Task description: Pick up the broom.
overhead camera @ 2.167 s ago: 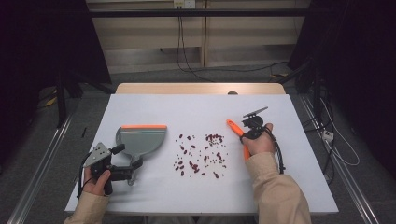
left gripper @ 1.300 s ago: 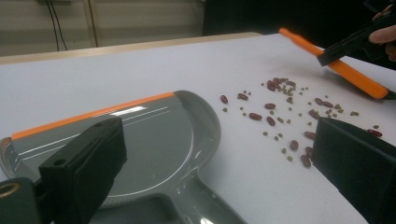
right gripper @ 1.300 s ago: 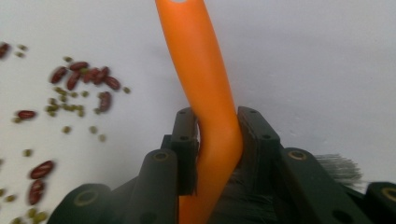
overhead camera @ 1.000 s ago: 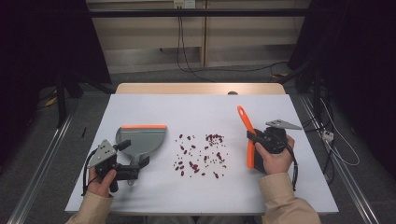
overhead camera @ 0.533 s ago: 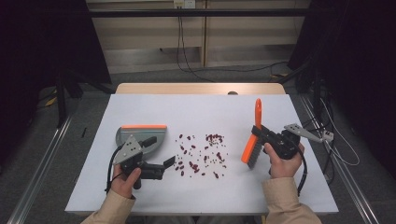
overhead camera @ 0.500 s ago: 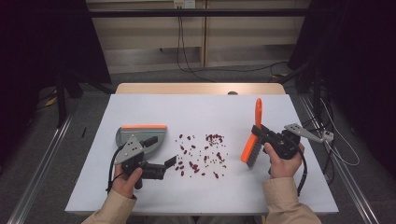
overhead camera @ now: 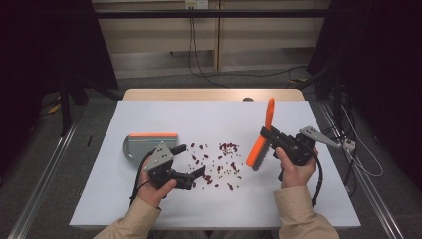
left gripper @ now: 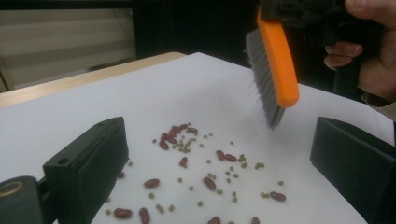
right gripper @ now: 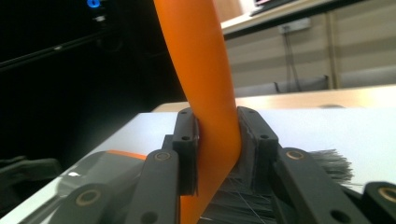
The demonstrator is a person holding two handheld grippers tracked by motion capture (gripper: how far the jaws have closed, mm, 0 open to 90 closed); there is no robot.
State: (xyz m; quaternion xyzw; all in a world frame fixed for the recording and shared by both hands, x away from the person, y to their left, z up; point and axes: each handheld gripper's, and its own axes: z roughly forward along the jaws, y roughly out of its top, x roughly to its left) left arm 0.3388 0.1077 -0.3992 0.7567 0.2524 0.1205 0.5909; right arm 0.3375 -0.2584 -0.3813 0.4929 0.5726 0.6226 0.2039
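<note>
White table (overhead camera: 149, 209), right gripper (overhead camera: 271, 135) jaws pinching orange brush (overhead camera: 262, 138), left gripper (overhead camera: 198, 174) jaws spread above beans (overhead camera: 225, 164)

- Orange plastic hand brush with grey bristles (overhead camera: 259, 149), clamped at its handle in the right hand-held gripper (overhead camera: 272, 136), raised above the tabletop, handle up, bristles toward the beans.
- Scattered dark red beans and small green peas (overhead camera: 217, 164) at mid-tabletop.
- Grey dustpan with orange edge (overhead camera: 142, 146), flat, left of the beans.
</note>
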